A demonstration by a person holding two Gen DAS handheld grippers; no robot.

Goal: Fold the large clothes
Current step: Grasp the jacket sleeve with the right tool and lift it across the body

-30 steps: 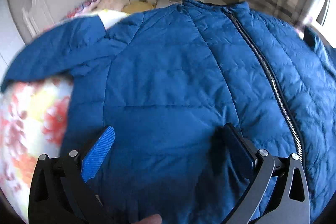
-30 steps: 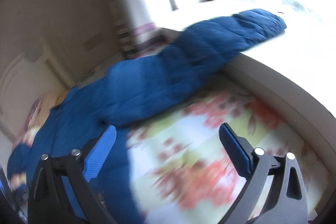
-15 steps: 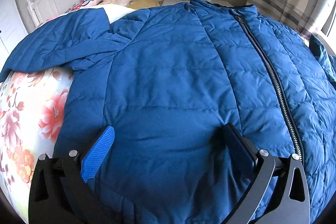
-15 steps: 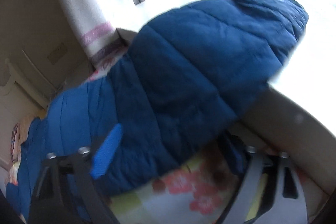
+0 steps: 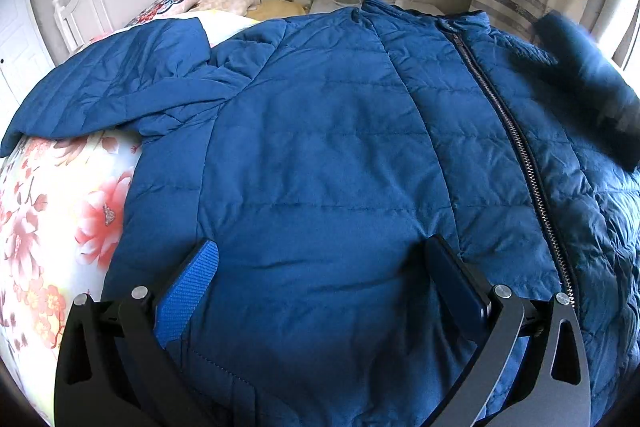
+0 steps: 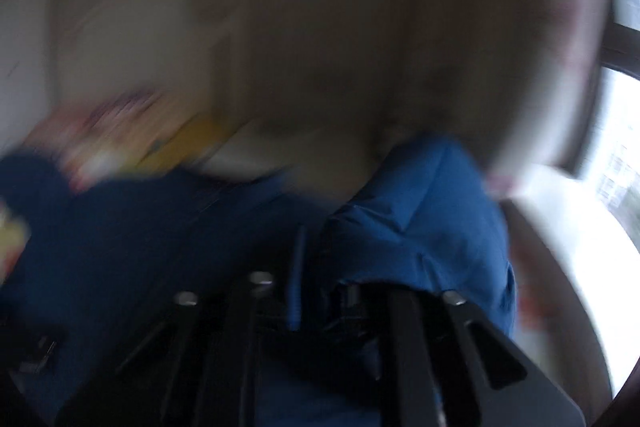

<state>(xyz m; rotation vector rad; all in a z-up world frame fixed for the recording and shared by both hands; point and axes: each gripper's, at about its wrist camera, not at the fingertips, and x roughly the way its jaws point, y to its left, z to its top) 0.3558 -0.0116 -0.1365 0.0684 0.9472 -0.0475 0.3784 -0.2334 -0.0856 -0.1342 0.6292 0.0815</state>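
Right tool (image 6: 316, 291) clamps my blue puffer jacket's sleeve (image 6: 424, 227); the view is blurred.
Left tool (image 5: 320, 267), fingers apart, hovers over the jacket (image 5: 328, 155), spread zipped-up on the floral bed (image 5: 60, 211).

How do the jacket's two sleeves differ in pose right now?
The left sleeve lies flat and spread out on the floral bedspread, sharp and untouched. The right sleeve is raised over the jacket's front, motion-blurred, pinched in the right hand-held gripper. Both are the same blue quilted fabric.
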